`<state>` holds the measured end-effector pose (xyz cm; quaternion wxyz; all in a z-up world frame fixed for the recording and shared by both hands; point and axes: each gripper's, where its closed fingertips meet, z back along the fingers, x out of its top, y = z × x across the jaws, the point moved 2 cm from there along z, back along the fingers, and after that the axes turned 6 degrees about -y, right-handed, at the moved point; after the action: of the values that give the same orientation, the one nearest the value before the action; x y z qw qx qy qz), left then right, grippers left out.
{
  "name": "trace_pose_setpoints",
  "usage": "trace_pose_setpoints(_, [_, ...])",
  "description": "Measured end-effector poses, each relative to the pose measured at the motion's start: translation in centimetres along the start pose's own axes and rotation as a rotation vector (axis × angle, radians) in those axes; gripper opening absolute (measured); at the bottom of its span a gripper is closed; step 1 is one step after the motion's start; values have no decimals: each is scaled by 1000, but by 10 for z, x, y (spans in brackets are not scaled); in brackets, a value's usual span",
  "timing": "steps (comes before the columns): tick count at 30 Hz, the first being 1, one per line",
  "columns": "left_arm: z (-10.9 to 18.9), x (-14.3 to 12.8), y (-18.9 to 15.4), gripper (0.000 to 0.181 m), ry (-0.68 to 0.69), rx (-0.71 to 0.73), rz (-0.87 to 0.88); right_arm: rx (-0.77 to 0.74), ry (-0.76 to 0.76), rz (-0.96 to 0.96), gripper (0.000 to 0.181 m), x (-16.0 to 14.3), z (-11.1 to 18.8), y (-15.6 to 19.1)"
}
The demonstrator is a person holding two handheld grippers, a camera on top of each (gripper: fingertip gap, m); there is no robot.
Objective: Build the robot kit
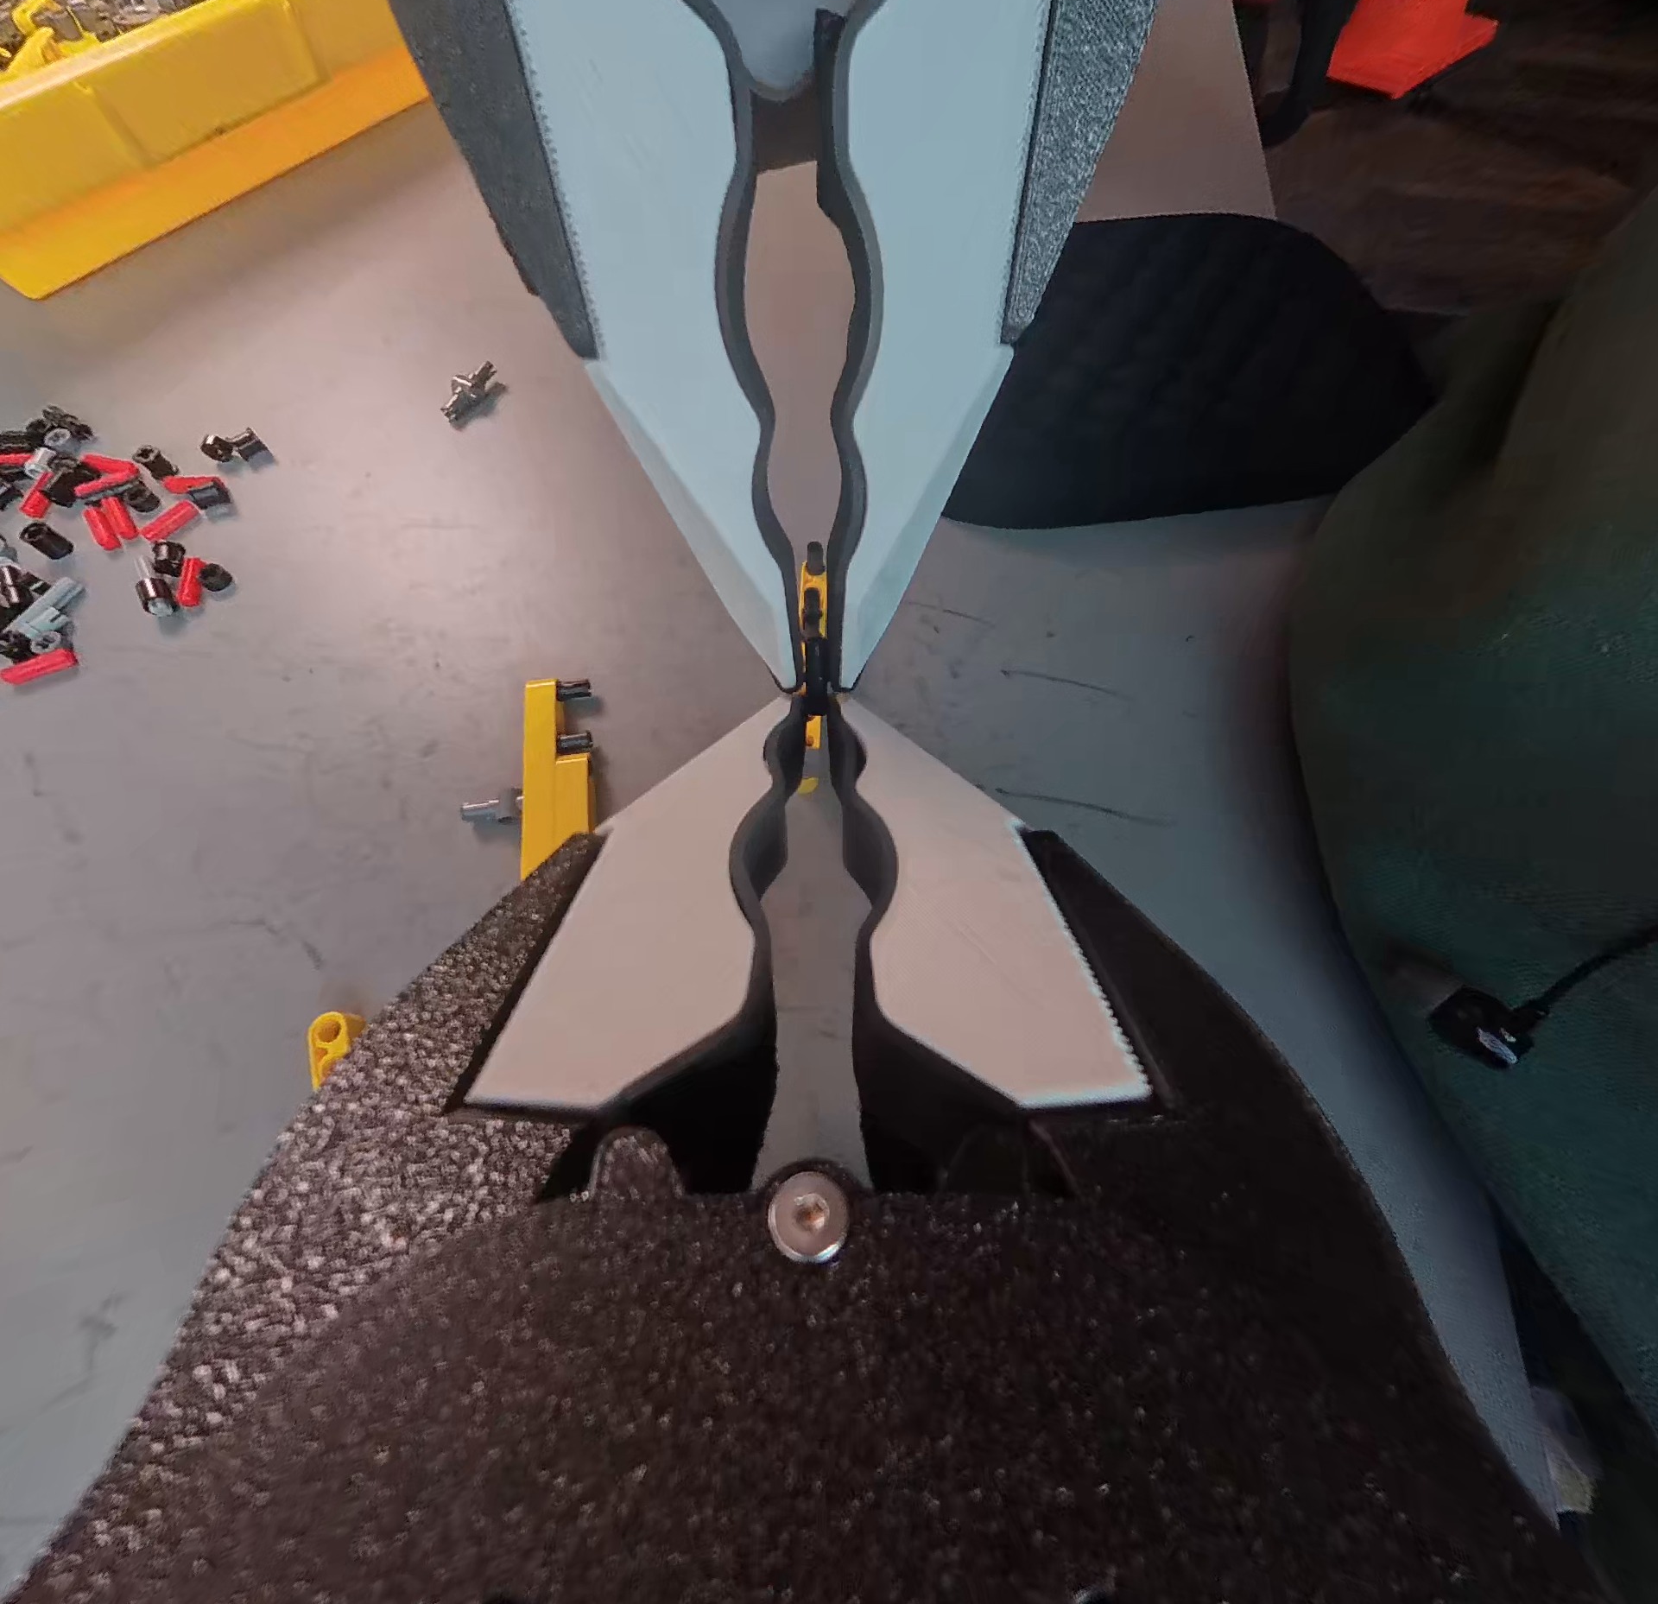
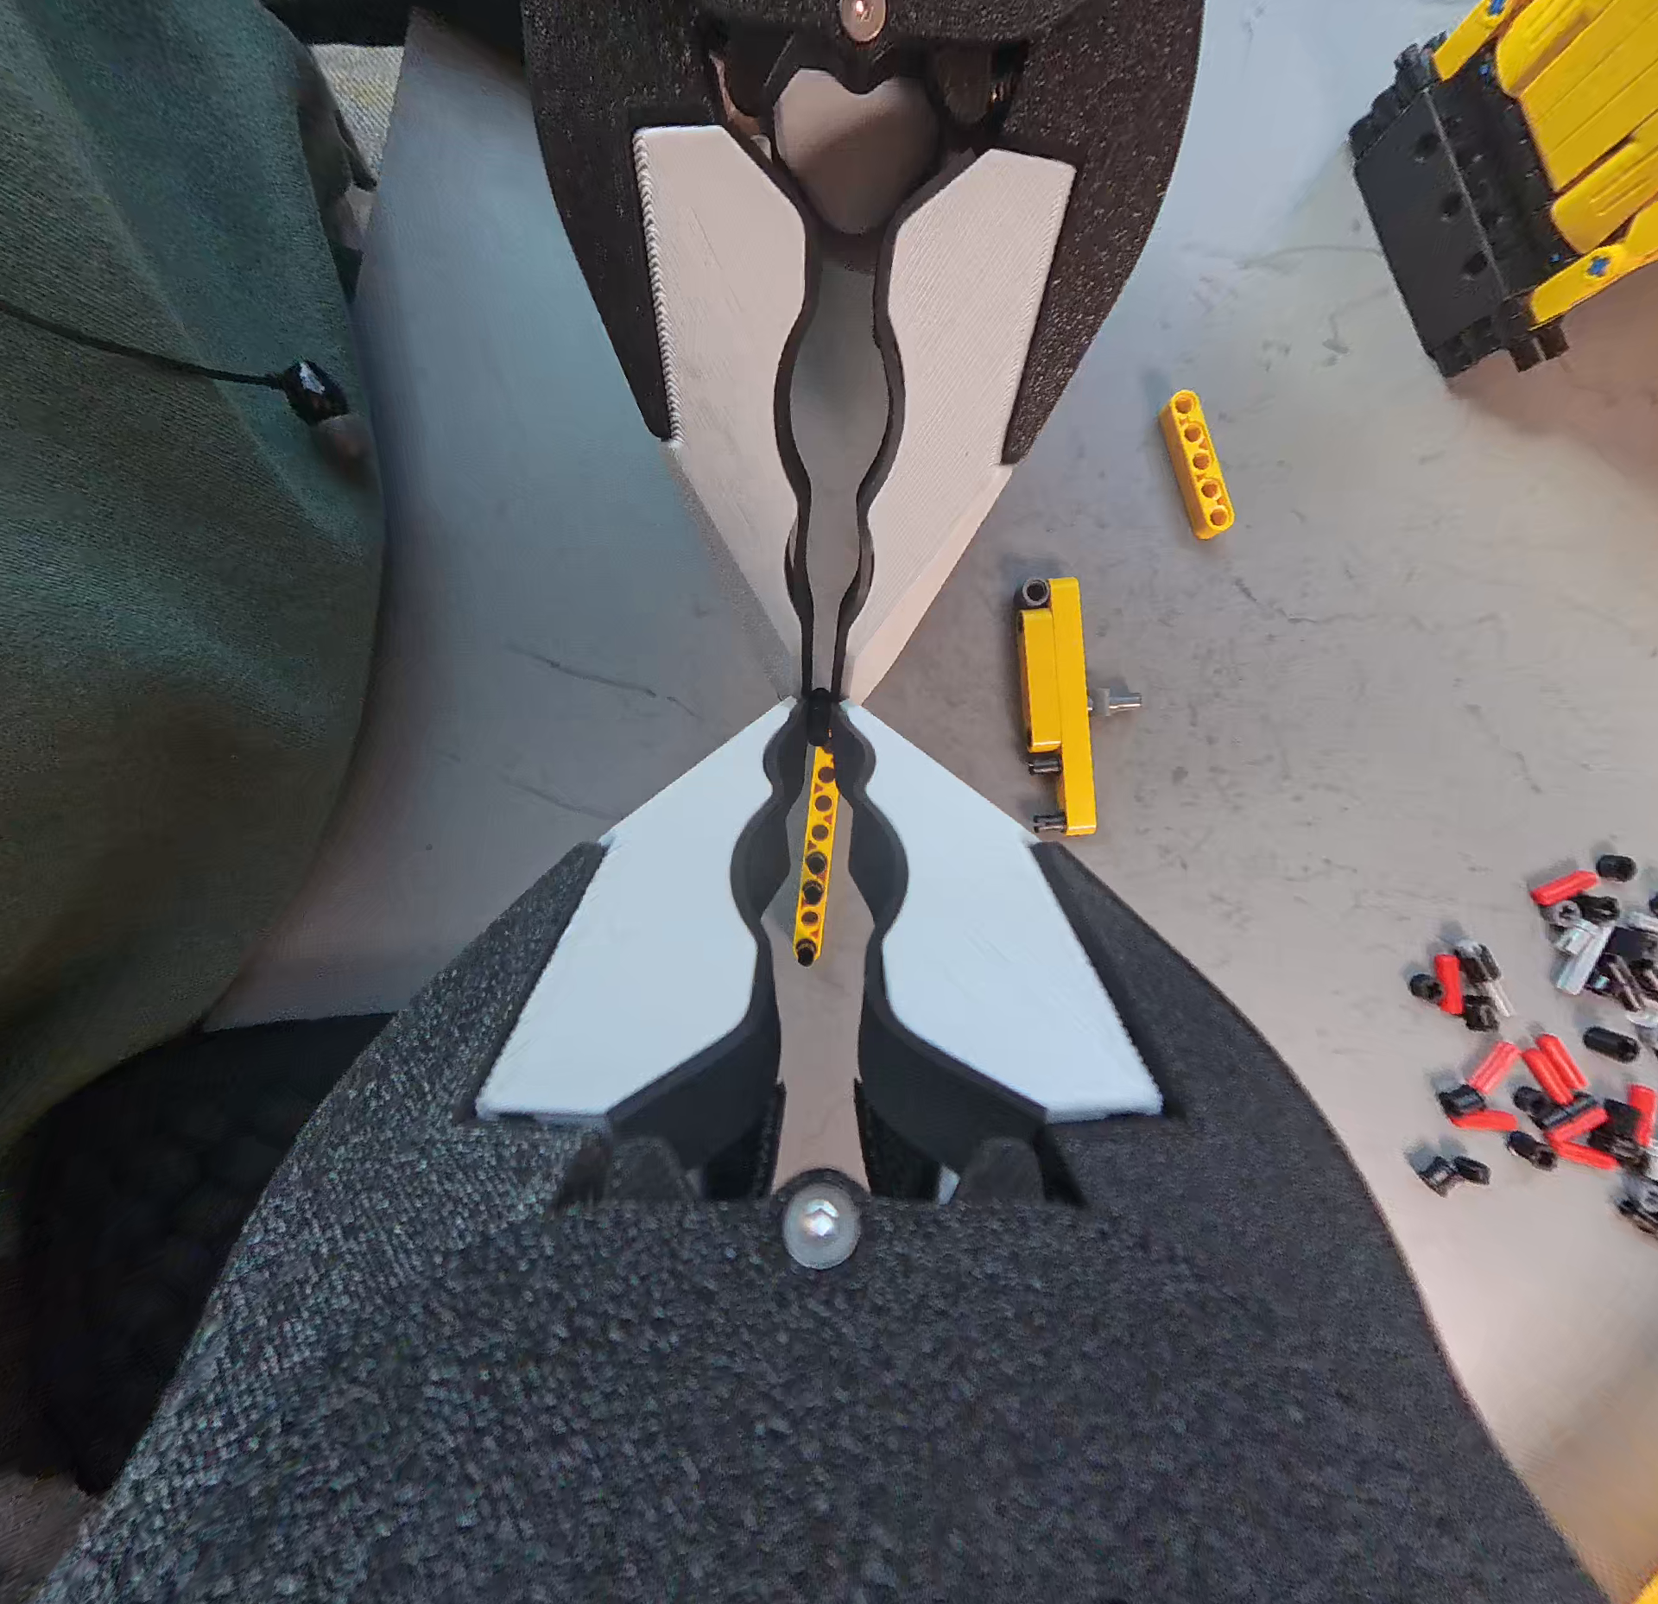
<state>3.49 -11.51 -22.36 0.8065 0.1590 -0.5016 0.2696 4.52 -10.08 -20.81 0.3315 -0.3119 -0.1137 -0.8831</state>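
My two grippers meet tip to tip above the grey table (image 1: 314,843). My right gripper (image 2: 818,719), with pale blue fingers, is shut on a thin yellow beam with holes (image 2: 816,852) that runs back between its fingers. It also shows at the top of the left wrist view (image 1: 815,674), where the beam (image 1: 812,593) carries black pins. My left gripper (image 1: 815,710), with a black body and grey-white fingers, is shut on a small black pin (image 1: 815,668) at the beam's end. It also shows at the top of the right wrist view (image 2: 818,692), along with the pin (image 2: 818,708).
On the table lie a yellow beam assembly with pins (image 2: 1059,708), a short yellow beam (image 2: 1196,464), a pile of red, black and grey connectors (image 2: 1561,1067), a loose black pin (image 1: 473,392), a yellow parts bin (image 1: 179,116) and a yellow-black model (image 2: 1525,170). A person in green (image 2: 135,484) sits at the table edge. My left and right fingertips are right by each other. From either gripper's tips it is about 20 cm to the yellow-black model (image 2: 1525,170).
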Motion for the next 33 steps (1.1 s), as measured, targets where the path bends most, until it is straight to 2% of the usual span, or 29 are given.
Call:
trace_pose_setpoints(9, [15, 24, 3, 3, -181, -26, 32, -55, -258, -16, 5, 18, 30, -3])
trace_pose_setpoints(19, [14, 25, 1, 3, -190, -33, 26, -48, -277, -22, 4, 18, 29, 0])
trace_pose_setpoints(23, [11, 18, 2, 4, -145, -41, 60, -36, -226, -62, 4, 12, 22, -1])
trace_pose_setpoints(26, [8, -1, 3, 18, -13, -29, 47, -27, -119, -100, 3, -2, 12, -4])
trace_pose_setpoints(33, [-4, -21, 5, 17, 117, -10, 40, 0, 95, -66, 3, -17, -11, -2])
